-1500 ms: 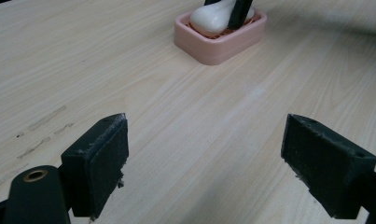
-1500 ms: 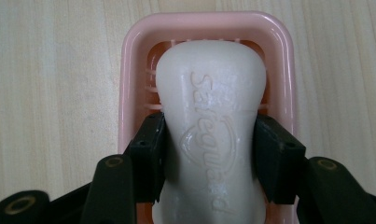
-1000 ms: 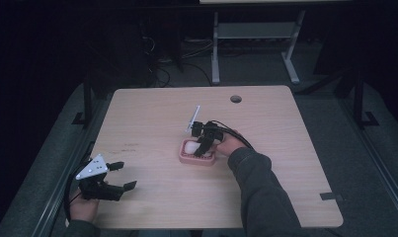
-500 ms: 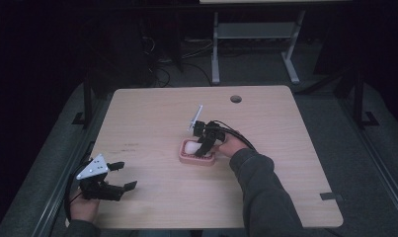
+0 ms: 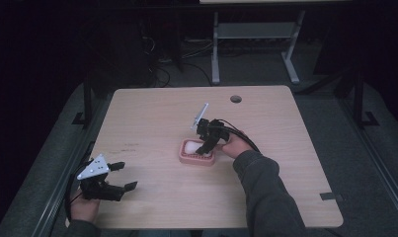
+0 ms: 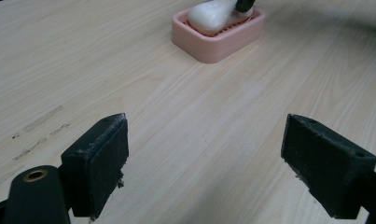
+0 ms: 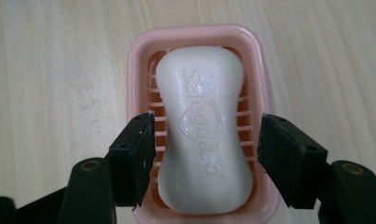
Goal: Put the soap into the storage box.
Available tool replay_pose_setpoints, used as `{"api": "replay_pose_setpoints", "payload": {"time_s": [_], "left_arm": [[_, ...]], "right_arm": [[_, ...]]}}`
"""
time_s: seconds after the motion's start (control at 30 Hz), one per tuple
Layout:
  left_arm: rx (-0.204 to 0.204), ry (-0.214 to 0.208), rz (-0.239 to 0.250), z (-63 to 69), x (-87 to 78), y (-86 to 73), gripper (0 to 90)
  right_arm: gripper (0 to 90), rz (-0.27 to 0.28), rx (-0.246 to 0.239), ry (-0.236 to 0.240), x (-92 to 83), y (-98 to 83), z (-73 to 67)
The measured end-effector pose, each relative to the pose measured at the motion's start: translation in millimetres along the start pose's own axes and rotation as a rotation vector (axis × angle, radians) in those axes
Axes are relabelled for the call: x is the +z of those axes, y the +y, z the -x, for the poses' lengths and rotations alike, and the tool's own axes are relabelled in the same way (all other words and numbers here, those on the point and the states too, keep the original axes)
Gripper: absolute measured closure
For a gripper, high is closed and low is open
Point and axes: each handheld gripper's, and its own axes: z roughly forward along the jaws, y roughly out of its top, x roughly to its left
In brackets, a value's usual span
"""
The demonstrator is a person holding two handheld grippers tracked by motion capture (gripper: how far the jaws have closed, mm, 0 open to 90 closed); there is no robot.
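Wooden table (image 5: pixel 152 123) | soap (image 7: pixel 202 126) reads "Safeguard", in pink dish (image 7: pixel 258 70) | right gripper (image 7: pixel 206 154) just opening, released | left gripper (image 6: pixel 204 163) open

The desk (image 5: pixel 152 123) is pale wood-grain laminate, matt, with a few dark scuffs near its left edge. The soap (image 7: pixel 202 126) looks waxy and smooth with a soft sheen and embossed lettering, lying in a glossy pink plastic soap dish (image 7: pixel 258 70) with a ribbed floor. The right tool (image 7: pixel 204 161) has matt black pads (image 7: pixel 136 154), slightly rough at the edges.
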Motion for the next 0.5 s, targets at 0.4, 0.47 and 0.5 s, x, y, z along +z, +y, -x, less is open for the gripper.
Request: {"api": "replay_pose_setpoints", "payload": {"time_s": [0.4, 0.47, 0.5], "left_arm": [[0.002, -0.002, -0.002, 1.0, 1.3, 0.1, 14.8], [0.002, -0.002, -0.002, 1.1, 1.4, 0.2, 14.8], [0.002, -0.002, -0.003, 1.3, 1.4, 0.3, 14.8]], "right_arm": [[33.7, 0.033, 0.036, -0.009, -16.7, -16.7, 0.8], [33.2, 0.033, 0.038, -0.015, -19.5, -18.5, 0.4], [33.2, 0.034, 0.039, -0.014, -20.8, -19.3, 0.4]]}}
